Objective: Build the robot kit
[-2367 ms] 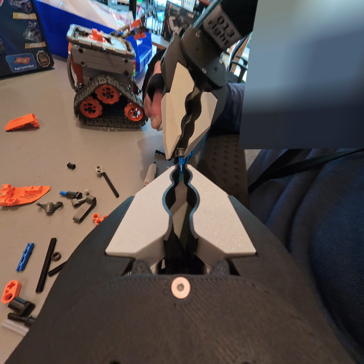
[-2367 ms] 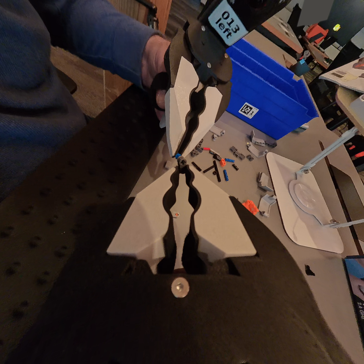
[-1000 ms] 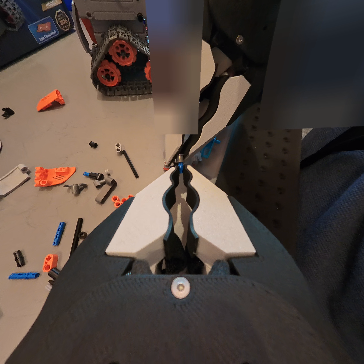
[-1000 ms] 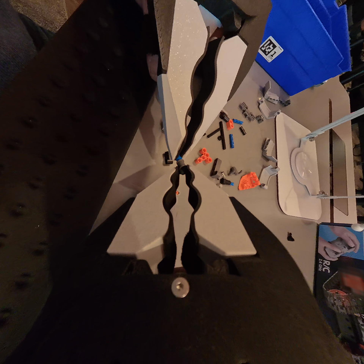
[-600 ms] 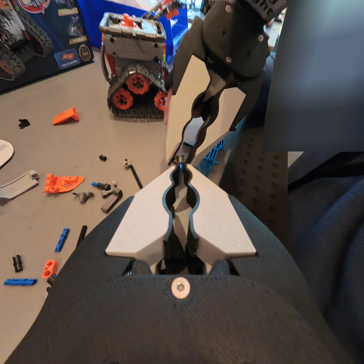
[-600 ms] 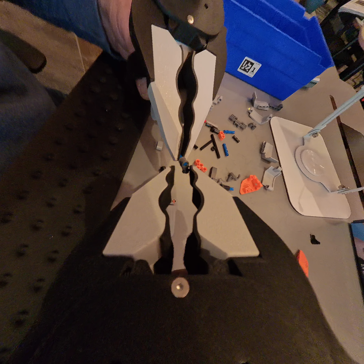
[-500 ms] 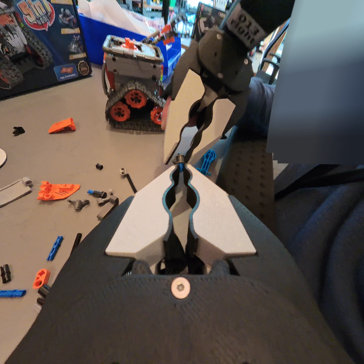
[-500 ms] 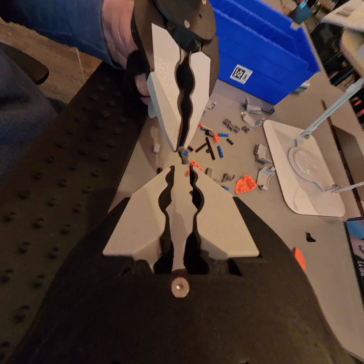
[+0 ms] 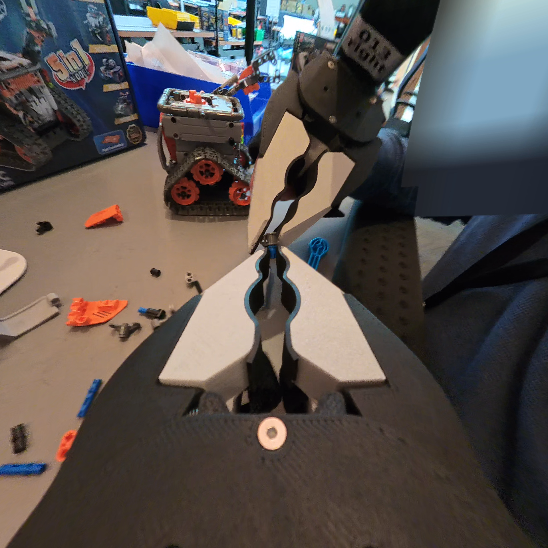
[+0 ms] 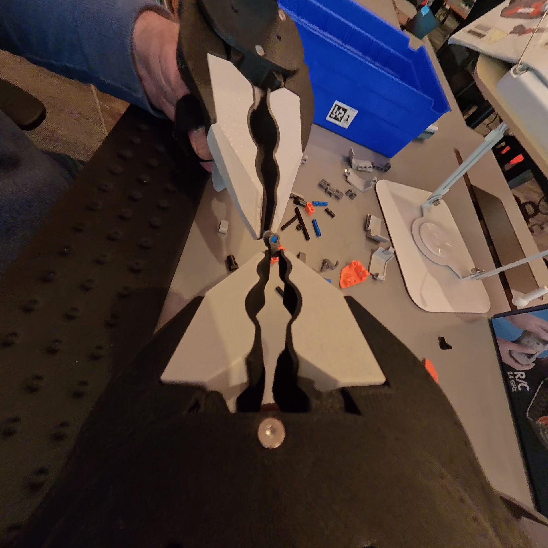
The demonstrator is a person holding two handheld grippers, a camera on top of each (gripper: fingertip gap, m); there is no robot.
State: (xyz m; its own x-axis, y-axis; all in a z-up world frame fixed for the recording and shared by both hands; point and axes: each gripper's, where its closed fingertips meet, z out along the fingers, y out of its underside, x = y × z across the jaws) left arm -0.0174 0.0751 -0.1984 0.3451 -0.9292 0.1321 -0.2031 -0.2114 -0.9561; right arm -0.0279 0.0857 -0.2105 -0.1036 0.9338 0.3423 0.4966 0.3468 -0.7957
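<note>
My left gripper (image 9: 272,253) is shut on a thin blue pin (image 9: 272,252) at its fingertips. My right gripper (image 10: 272,254) meets it tip to tip, above the table's near edge. The right gripper (image 9: 267,241) comes down from above in the left wrist view, closed on a small dark grey connector (image 9: 270,237) that sits on the pin's end. In the right wrist view the left gripper (image 10: 268,232) hangs from above in a person's hand (image 10: 160,65), with the grey and blue piece (image 10: 271,238) between the two pairs of tips.
A grey tracked toy vehicle with orange wheels (image 9: 204,160) and a printed box (image 9: 59,89) stand behind. Loose orange, blue and black parts (image 9: 95,310) lie scattered on the table. A blue bin (image 10: 364,80), a white tray (image 10: 391,207) and a black perforated board (image 10: 103,237) are close by. The grippers are tip to tip, or close to it.
Both grippers have swung and tilted together, staying tip to tip. The right jaws looked slightly wider half a second ago and are narrower now.
</note>
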